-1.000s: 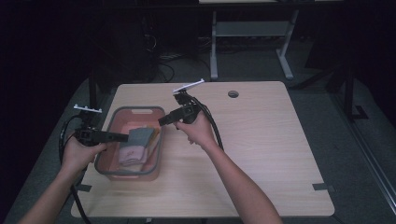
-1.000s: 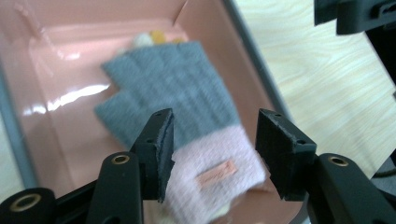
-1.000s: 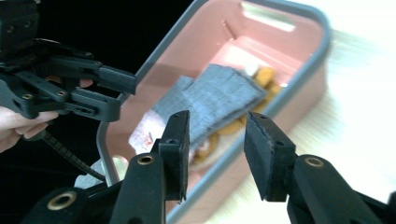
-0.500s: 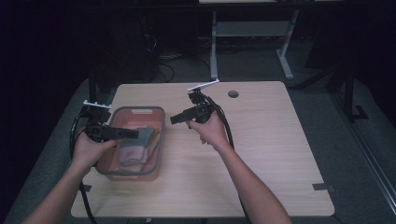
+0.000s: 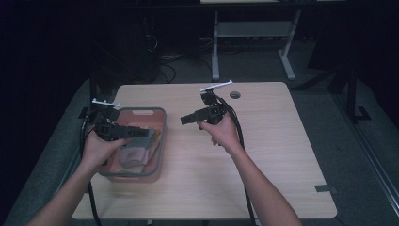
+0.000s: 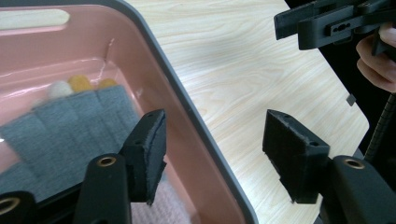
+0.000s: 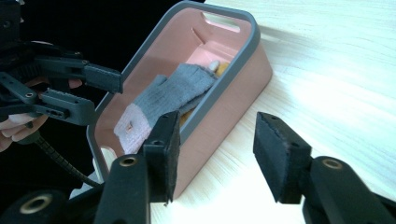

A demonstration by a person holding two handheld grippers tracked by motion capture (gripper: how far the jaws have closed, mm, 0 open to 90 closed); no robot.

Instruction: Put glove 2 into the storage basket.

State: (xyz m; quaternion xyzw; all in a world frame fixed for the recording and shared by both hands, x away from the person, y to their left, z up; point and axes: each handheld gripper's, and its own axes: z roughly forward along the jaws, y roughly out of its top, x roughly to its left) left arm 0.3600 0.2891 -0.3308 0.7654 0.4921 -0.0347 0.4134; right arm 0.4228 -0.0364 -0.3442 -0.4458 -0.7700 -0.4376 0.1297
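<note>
A pink bin with a grey rim (image 5: 161,141) (image 6: 187,107) (image 7: 229,74) stands on the left part of the wooden table. Inside it lies a grey knitted glove with a pink cuff (image 5: 136,142) (image 6: 70,121) (image 7: 177,88) on top of small yellow and white pieces. My left gripper (image 5: 143,134) (image 6: 215,121) hovers over the bin's right rim, jaws apart and just opening, nothing between them. My right gripper (image 5: 186,119) (image 7: 217,121) hangs over the bare table right of the bin, pointing at it. Its jaws have also just been opening and hold nothing.
A round cable hole (image 5: 235,94) sits near the table's far edge. Black cables trail from both grippers toward the person. Behind the table are a white desk frame (image 5: 216,42) and loose cables on a dark floor.
The right gripper has drawn back to the right, away from the bin. The left gripper has shifted a little to the right over the bin. Both pairs of jaws stand wider apart.
</note>
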